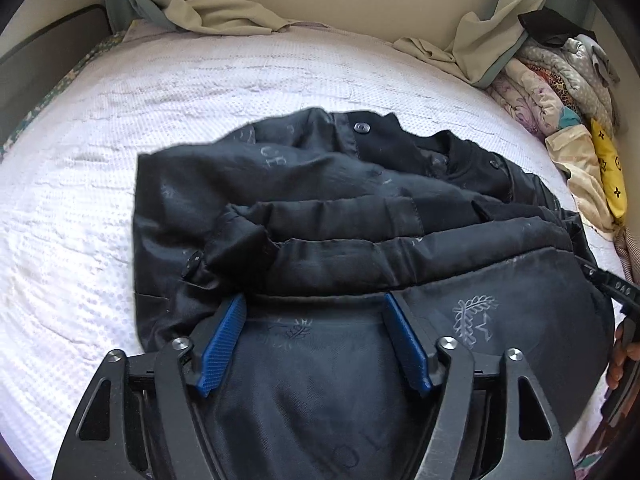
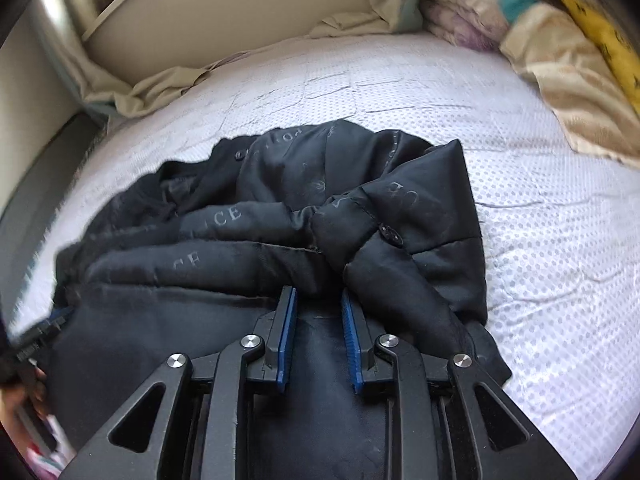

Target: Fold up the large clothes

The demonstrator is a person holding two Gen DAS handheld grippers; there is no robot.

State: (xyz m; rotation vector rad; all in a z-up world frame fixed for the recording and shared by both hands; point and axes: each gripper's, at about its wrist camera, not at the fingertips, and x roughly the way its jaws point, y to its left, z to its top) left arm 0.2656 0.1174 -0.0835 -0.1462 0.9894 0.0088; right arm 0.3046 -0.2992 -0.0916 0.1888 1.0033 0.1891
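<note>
A large black jacket (image 1: 304,200) with faint grey lettering and snap buttons lies bunched and partly folded on the white bed cover (image 1: 80,160). It also shows in the right wrist view (image 2: 320,208). My left gripper (image 1: 314,300) is open, its blue pads wide apart over the jacket's near fold. My right gripper (image 2: 318,294) has its blue pads partly apart, resting on the same near fold with no cloth between them. The right gripper's tip also shows in the left wrist view (image 1: 608,284).
A beige curtain (image 1: 224,12) hangs down onto the bed's far edge. A pile of folded clothes and quilts (image 1: 560,92), with a yellow cloth (image 1: 608,168), sits at the right side. The white cover (image 2: 540,240) spreads around the jacket.
</note>
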